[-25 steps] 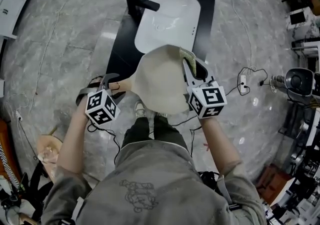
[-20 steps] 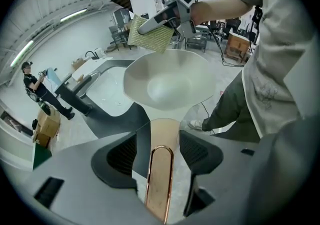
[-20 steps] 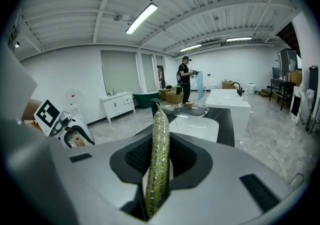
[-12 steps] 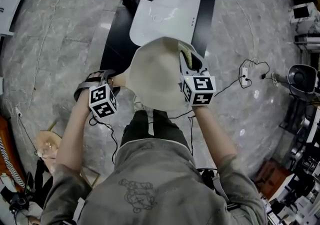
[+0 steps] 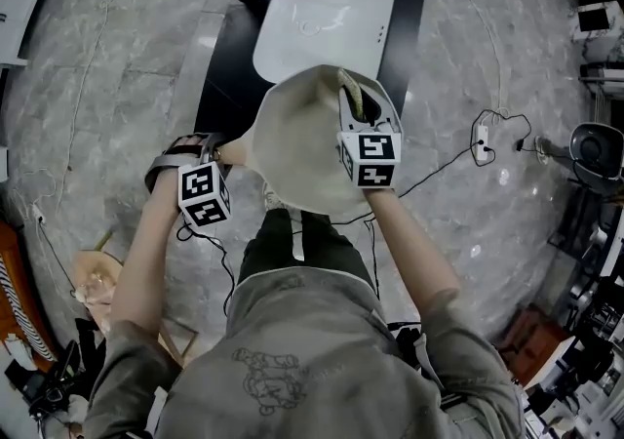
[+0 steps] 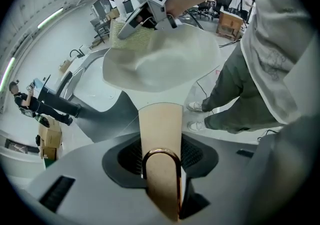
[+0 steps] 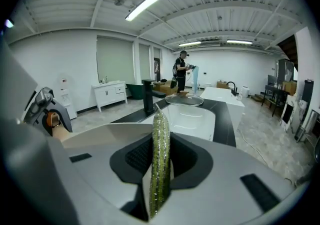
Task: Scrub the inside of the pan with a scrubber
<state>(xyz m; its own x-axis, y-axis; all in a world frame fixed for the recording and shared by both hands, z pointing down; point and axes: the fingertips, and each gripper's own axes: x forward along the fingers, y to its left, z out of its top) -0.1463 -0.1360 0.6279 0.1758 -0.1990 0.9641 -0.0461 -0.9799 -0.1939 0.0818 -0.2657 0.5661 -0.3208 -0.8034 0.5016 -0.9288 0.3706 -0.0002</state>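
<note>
Left gripper (image 5: 210, 149) has its jaws closing on the pan handle (image 6: 160, 134), which sits right between them; right gripper (image 5: 366, 115) is clamped on the green scrubber (image 5: 353, 96), sitting at the pan (image 5: 302, 149) rim around 1 o'clock; pan's up in the air, sink (image 5: 327, 18) beyond at 12 o'clock; my worry: scrub pressure could twist the handle in the jaws or drop the pan by the shoes (image 5: 276, 210); scrubber might skid off the rim too; no brand or readable text, just square markers on the cubes.

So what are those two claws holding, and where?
Left gripper, jaws closing, holds the pan by its handle; right gripper pinches the scrubber by one end.
</note>
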